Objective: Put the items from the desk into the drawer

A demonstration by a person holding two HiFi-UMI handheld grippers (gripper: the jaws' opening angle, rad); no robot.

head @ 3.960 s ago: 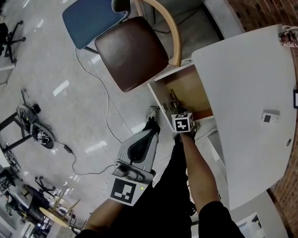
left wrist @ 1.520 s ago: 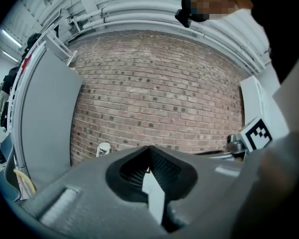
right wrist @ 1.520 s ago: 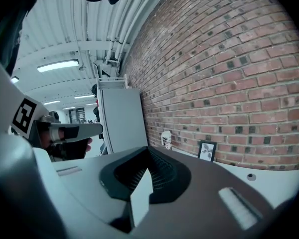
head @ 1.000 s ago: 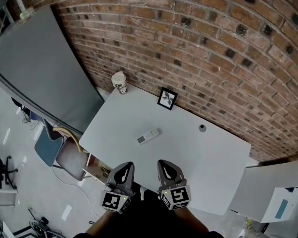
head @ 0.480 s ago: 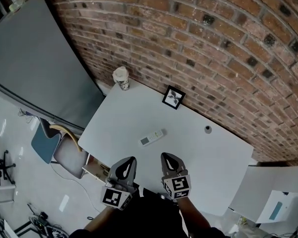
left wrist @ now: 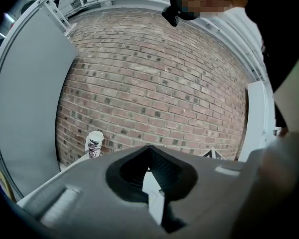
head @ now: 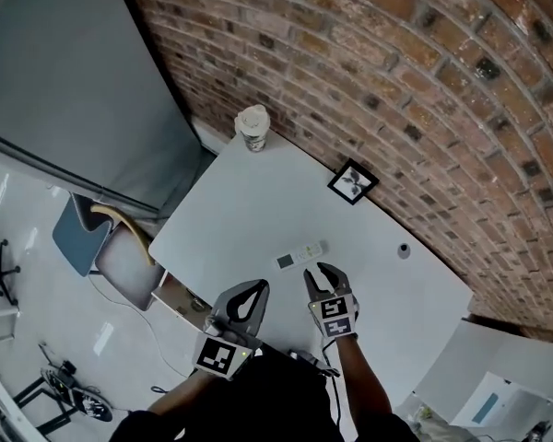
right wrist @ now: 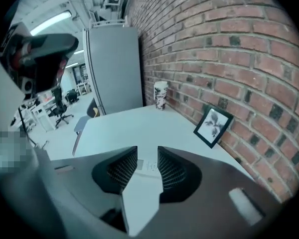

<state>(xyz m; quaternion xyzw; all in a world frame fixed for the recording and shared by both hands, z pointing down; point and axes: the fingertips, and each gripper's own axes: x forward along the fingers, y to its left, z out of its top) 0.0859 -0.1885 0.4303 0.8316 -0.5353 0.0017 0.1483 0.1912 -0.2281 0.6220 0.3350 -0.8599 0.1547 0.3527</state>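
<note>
At the far left the drawer (head: 180, 299) stands pulled out under the left edge of the white desk (head: 249, 201), with a chair (head: 120, 247) just beyond it. The left gripper (head: 256, 288) hangs over the near edge of the desk; its own view shows the jaw tips met and nothing held between them. A paper cup (head: 252, 127) sits at the far left corner by the brick wall. The remote control (head: 300, 254) lies flat near the middle of the desk, just ahead of the right gripper (head: 320, 272). That gripper's jaws have just been opening and now stand partly apart and empty, with the remote framed in the gap beyond the tips but not yet between the pads. Further right a small photo frame (head: 352, 180) leans against the wall, and a small round fitting (head: 403, 249) is set into the desk. The step in hand looks like the reach for the remote. To do it well, the right gripper should probably open wider than the remote's short side and turn to straddle it. It should come down until the tips almost brush the desk, since the remote is thin and flat, and close only once both pads flank its long edges. The left gripper is best kept aside, clear of the way to the drawer.
</note>
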